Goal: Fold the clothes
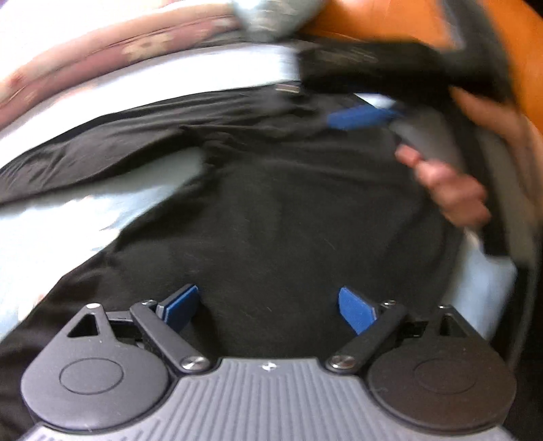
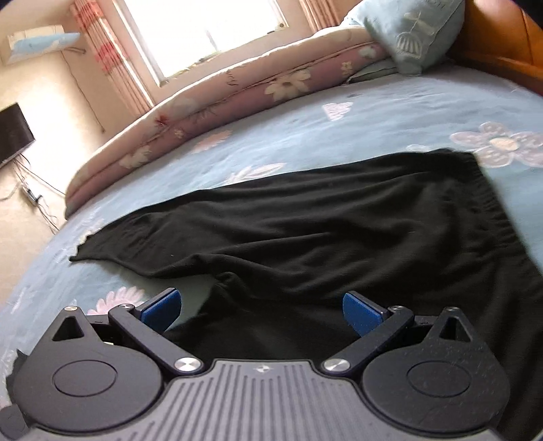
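Black garment (image 2: 305,237) spread on floral bedsheet (image 2: 373,115), left tongs (image 1: 268,308) and right tongs (image 2: 263,312) above it — both apart, empty

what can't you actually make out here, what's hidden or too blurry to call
- Left wrist view: motion blur smears the right gripper and the hand holding it, so its jaw state is unreadable there.
- Right wrist view: the black garment runs off the right edge and under the gripper body; its full shape is cut off.
- Left wrist view: the pillow is blurred and cropped by the top edge.
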A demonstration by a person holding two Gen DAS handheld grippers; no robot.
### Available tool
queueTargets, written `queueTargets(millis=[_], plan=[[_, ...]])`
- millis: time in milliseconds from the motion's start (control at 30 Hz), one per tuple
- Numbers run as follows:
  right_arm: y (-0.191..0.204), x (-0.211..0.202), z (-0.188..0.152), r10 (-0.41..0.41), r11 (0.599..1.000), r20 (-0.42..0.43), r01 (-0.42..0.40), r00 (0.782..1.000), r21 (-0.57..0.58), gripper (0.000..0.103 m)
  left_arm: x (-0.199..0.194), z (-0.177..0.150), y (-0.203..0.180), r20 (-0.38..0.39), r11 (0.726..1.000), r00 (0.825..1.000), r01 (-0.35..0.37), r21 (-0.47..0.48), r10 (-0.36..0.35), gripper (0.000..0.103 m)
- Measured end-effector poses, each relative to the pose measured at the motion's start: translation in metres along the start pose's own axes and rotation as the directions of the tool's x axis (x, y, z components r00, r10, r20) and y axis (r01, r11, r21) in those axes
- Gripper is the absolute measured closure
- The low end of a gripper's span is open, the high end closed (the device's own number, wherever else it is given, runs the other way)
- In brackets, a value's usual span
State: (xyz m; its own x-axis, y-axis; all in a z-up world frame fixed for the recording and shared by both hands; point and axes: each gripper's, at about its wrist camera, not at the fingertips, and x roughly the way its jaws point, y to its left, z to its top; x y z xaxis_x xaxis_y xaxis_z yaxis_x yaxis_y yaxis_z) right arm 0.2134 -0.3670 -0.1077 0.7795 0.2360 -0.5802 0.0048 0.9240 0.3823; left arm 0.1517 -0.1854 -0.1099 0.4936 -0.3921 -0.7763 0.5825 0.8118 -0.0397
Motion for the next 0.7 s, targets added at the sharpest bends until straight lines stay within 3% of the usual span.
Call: queueTargets(millis=[33,133,267,333,500,700], plan=[[0.0,-0.006,0.0,-0.028,1.0,0.013,0.028,1.0,-0.009,0.0,-0.002,0.002,0.0,0.004,0.999,1.0,-0.008,-0.034,0.008,0.014],[-0.001,-0.022,0.002,-0.151,0.988,0.033,0.152,0.988,-0.017,0.0,-0.009,0.003,-0.013,0.038,0.999,0.999,0.035,-0.008,-0.035,0.013],[0.006,-0.032,0.0,-0.337,0.94,0.081,0.33,0.938,0.086,0.0,-0.007,-0.002,-0.03,0.035,0.998,0.999,-0.023,0.06,0.02,0.013],[0.017,-0.032,-0.004,-0.4,0.913,0.085,0.389,0.913,0.123,0.0,-0.007,-0.004,-0.029,0.019,0.998,0.999,-0.038,0.05,0.038,0.013],[0.022,-0.032,-0.011,-0.434,0.891,0.06,0.419,0.899,0.174,0.0,-0.015,-0.005,-0.021,0.023,0.997,0.997,-0.076,0.015,0.076,0.013],[0.029,-0.032,-0.02,-0.473,0.86,0.027,0.454,0.881,0.232,0.0,-0.028,-0.001,0.006,0.046,0.98,0.981,-0.182,-0.083,0.186,0.013]])
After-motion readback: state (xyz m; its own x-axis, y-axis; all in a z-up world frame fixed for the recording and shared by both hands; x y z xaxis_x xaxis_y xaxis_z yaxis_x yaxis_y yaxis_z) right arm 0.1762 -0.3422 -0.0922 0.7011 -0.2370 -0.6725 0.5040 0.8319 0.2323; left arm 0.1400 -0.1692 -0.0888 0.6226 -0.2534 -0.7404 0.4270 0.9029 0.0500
